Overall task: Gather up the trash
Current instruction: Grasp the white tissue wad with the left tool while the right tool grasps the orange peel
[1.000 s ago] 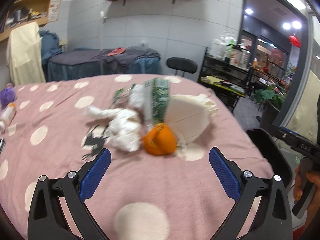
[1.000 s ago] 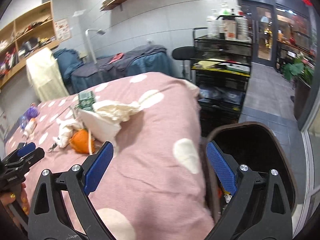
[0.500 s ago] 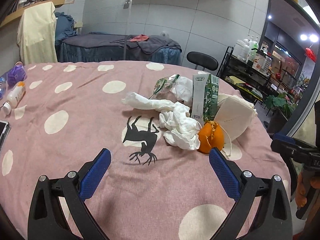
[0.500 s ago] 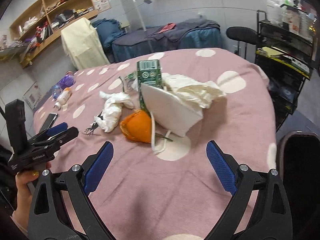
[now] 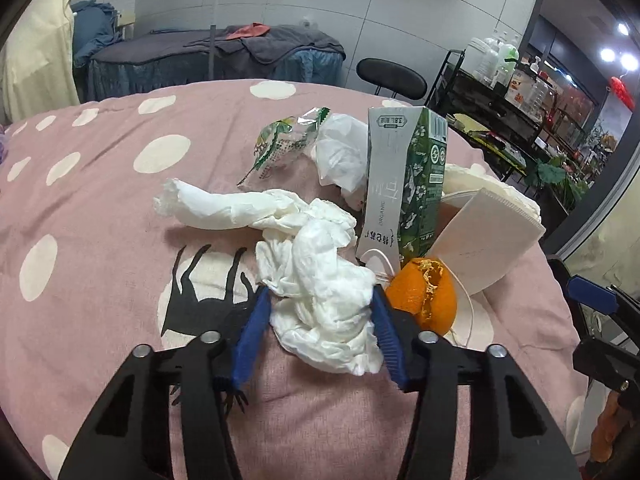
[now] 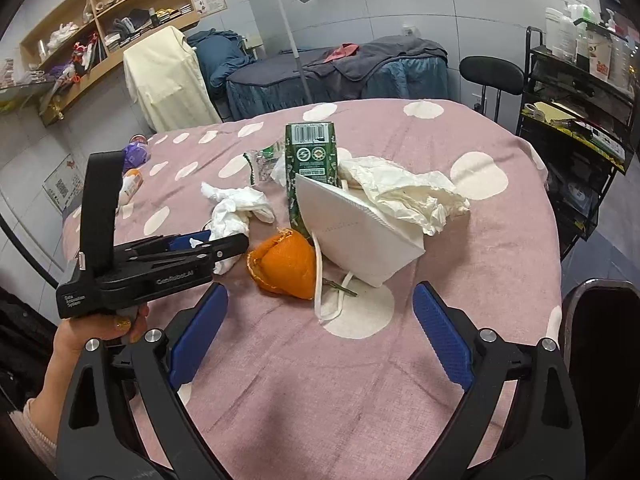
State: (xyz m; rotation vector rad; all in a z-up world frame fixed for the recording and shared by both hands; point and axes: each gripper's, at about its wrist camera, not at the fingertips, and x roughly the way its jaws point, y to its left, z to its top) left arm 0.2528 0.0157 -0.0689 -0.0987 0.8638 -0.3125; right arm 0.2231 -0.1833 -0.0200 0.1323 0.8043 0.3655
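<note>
Left hand-held gripper (image 5: 318, 312): clamped on tissue (image 5: 324, 300), beside orange peel (image 5: 426, 294).
Right hand-held gripper (image 6: 318, 312): jaws apart, above table (image 6: 500, 248).
Carton (image 5: 404, 184): upright behind peel.

crumpled white tissue (image 5: 324, 304) pinched in left claw (image 5: 318, 322)

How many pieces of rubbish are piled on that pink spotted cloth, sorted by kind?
Crumpled tissue or paper wads: 3 (tissue in the left gripper, white wad, cream paper)
Green carton: 1
Face mask: 1
Orange peel: 1
Clear green wrapper: 1
Total: 7
</note>
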